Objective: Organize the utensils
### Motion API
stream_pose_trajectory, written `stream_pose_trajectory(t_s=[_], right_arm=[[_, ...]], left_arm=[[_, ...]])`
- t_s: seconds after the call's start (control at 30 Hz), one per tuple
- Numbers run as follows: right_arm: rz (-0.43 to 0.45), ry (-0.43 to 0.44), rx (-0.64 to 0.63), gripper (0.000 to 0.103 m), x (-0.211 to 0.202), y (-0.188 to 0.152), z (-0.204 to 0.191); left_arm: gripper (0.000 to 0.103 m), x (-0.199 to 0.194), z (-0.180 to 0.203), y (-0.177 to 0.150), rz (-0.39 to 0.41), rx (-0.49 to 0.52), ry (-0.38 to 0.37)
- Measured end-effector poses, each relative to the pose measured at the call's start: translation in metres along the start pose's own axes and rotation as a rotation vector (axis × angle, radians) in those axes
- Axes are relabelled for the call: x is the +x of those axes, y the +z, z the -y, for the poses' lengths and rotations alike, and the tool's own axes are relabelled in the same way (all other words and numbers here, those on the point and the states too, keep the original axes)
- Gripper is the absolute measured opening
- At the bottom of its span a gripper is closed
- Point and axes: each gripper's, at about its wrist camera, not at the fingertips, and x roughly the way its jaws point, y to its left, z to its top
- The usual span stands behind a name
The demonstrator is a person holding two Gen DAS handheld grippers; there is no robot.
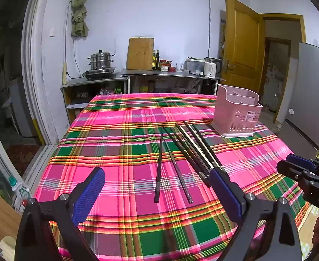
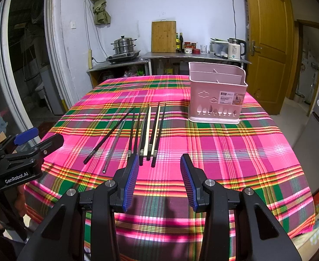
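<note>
Tabletop (image 2: 235, 152): glossy pink-green plaid cloth.
Chopsticks (image 2: 144, 134): slim dark and pale sticks, one perhaps metal, fanned flat mid-cloth.
Holder (image 2: 216, 95): pink perforated plastic caddy, upright, divided, beyond the sticks.
Left tool (image 1: 157, 182): ribbed blue pads wide apart, empty.
Right tool (image 2: 158, 174): pads parted, empty.

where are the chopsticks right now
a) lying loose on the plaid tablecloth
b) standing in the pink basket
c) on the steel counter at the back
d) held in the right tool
a: the chopsticks lie flat on the plaid tablecloth in front of the pink basket, whose visible compartments look empty, and both the right tool and left tool are open, holding nothing.
</note>
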Motion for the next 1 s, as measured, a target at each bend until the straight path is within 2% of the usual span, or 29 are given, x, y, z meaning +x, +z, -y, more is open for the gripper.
stream_pose_trajectory(t_s=[1.0], right_arm=[[-0.004, 0.002, 0.001, 0.041, -0.0001, -0.0016, 0.0016]], left_arm=[[0.098, 0.0005, 0.0031, -0.0014, -0.004, 0.0, -0.003]])
